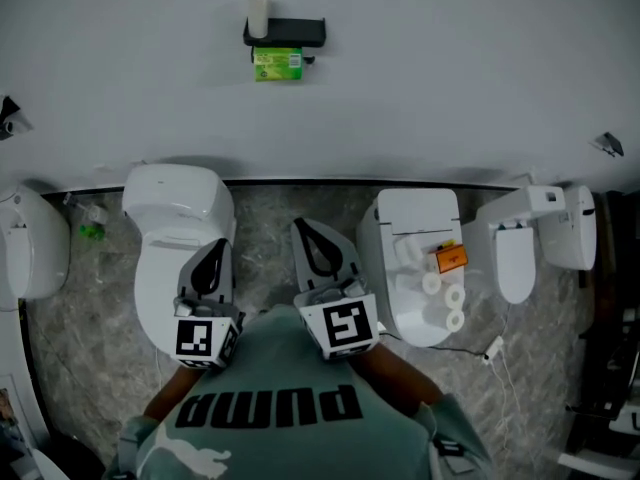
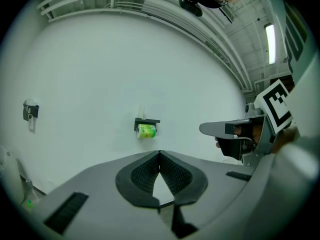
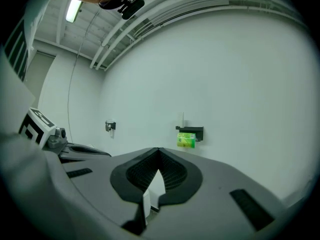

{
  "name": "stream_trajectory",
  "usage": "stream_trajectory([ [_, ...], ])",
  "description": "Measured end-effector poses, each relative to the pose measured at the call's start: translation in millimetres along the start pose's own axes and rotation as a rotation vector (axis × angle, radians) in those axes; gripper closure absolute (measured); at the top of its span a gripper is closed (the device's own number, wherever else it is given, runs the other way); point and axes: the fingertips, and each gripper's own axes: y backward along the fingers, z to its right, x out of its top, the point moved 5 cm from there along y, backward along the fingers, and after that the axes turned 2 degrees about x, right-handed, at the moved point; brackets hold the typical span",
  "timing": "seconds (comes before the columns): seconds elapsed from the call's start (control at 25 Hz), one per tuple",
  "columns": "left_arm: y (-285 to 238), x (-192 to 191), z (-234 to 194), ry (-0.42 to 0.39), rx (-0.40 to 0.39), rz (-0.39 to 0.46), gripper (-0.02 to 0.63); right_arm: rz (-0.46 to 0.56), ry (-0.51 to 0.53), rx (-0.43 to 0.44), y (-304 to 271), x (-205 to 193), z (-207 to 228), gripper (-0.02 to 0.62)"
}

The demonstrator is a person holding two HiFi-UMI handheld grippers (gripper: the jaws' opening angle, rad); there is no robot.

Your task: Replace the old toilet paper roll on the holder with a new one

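My left fingers [image 2: 144, 175] and right fingers [image 3: 142, 175], shut and empty, face a green-wrapped paper roll [image 1: 277, 64], old or new, on the black wall-mounted holder [image 1: 292, 32] well ahead.

Both tongs have a pale grey, smooth moulded shell. The left tongs [image 1: 213, 258] and right tongs [image 1: 312, 236] taper to a point, where black ribbed pads [image 2: 145, 173] form a teardrop-shaped patch against the grey. Dark rectangular slots [image 2: 66, 211] are sunk into the shell on either side of the pads. Behind the jaws of each tongs sits a white marker cube [image 1: 205, 340] printed with bold black square patterns. The person wears a muted green shirt [image 1: 300, 368] with black block lettering [image 1: 270, 408] across it. A pale leaping-cat emblem [image 1: 195, 460] lies beyond the lettering, farther from the tongs.
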Motion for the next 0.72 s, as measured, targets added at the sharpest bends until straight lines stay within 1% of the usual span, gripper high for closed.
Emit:
stream_trajectory([
  [0.24, 36, -14, -1, 0.021, -0.047, -0.001, 0.603, -0.014, -0.008, -0.052, 30, -4, -33, 0.589],
  [0.4, 54, -24, -1, 0.004, -0.087, -0.015, 0.603, -0.052, -0.016, -0.081, 48, -15, -50, 0.589],
  [0.56, 67, -31, 8, -0.013, -0.114, -0.026, 0.603, -0.078, -0.026, -0.102, 68, -25, -57, 0.589],
  [0.72, 69, -34, 22, -0.03, -0.143, -0.033, 0.603, -0.092, -0.051, -0.121, 88, -35, -56, 0.589],
])
